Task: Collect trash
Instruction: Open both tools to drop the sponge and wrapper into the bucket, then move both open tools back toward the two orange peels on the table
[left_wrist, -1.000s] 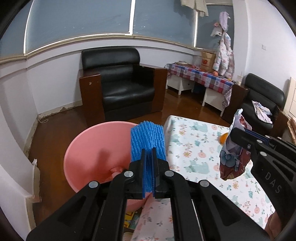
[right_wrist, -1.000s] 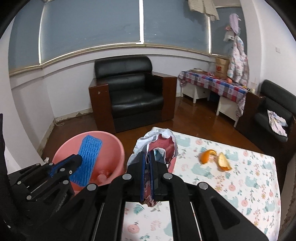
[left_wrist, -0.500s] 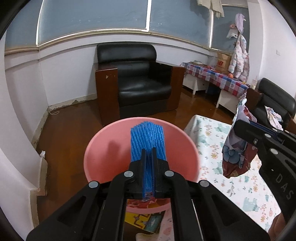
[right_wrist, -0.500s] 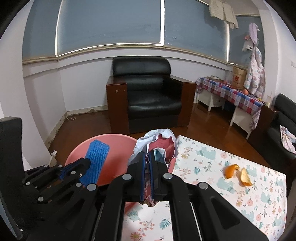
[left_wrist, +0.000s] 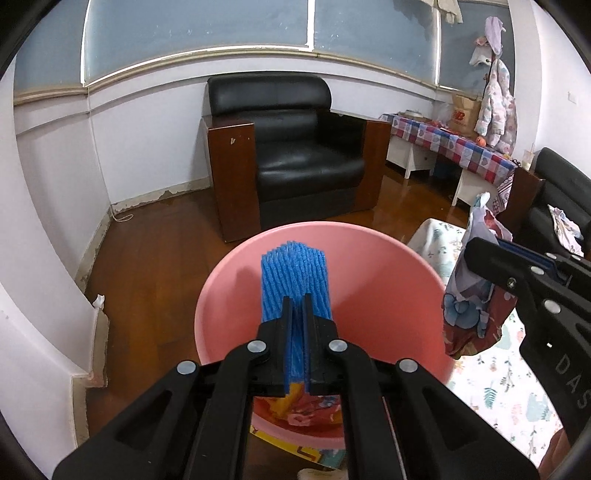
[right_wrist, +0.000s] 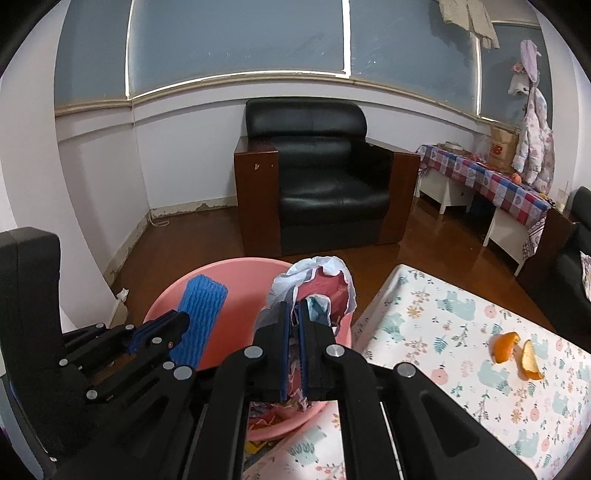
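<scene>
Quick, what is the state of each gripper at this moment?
Left gripper: closed, holding the blue foam net over the pink basin.
Right gripper: closed, holding the crumpled wrapper.

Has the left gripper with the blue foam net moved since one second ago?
Yes. The left gripper, shut on the blue foam net, was beside the pink basin's right rim; now it sits over the basin's middle.
</scene>
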